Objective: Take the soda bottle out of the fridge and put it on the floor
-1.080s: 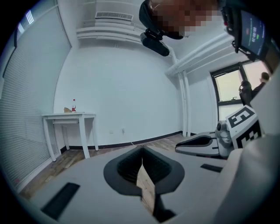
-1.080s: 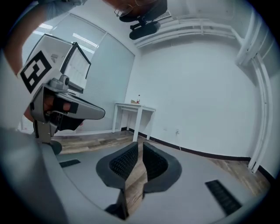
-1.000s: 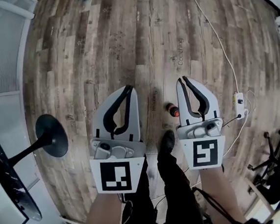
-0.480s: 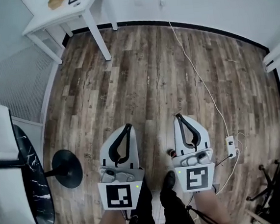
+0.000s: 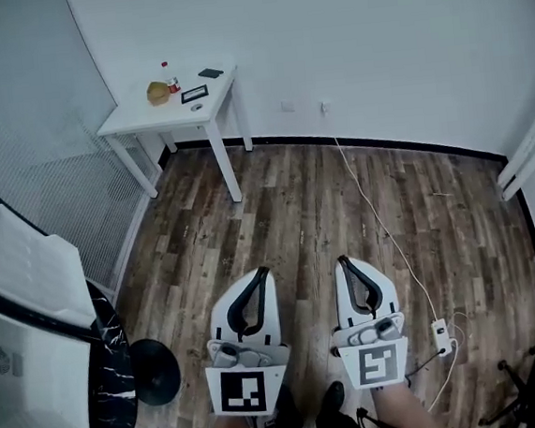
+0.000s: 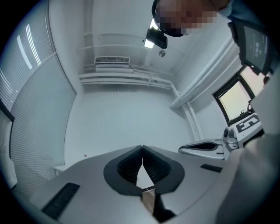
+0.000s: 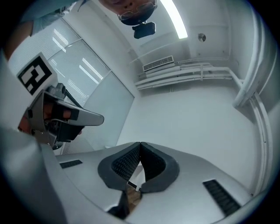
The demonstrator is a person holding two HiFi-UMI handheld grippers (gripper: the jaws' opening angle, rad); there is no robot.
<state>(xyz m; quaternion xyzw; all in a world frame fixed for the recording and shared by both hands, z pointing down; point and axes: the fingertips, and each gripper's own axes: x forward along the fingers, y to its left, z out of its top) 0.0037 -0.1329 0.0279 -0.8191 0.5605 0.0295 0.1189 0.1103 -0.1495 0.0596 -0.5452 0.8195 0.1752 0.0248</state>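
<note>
A white-and-black left gripper (image 5: 260,273) and its matching right gripper (image 5: 345,261) are held side by side above a brown wood-plank floor (image 5: 323,203), each pair of dark ribbed jaws pressed together on nothing. A white square-legged table (image 5: 145,115) bearing small items is seen near the wall. The soda bottle's place and heading cannot be told from any view.

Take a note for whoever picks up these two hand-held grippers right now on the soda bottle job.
Left hand-held gripper: shut, empty, held over the wood floor.
Right hand-held gripper: shut, empty, alongside the left one.
Soda bottle: none in sight on the visible floor. A small red-capped bottle stands on the white table, too small to identify.
Done or left: placement cannot be confirmed from these views; locate the bottle first.
</note>
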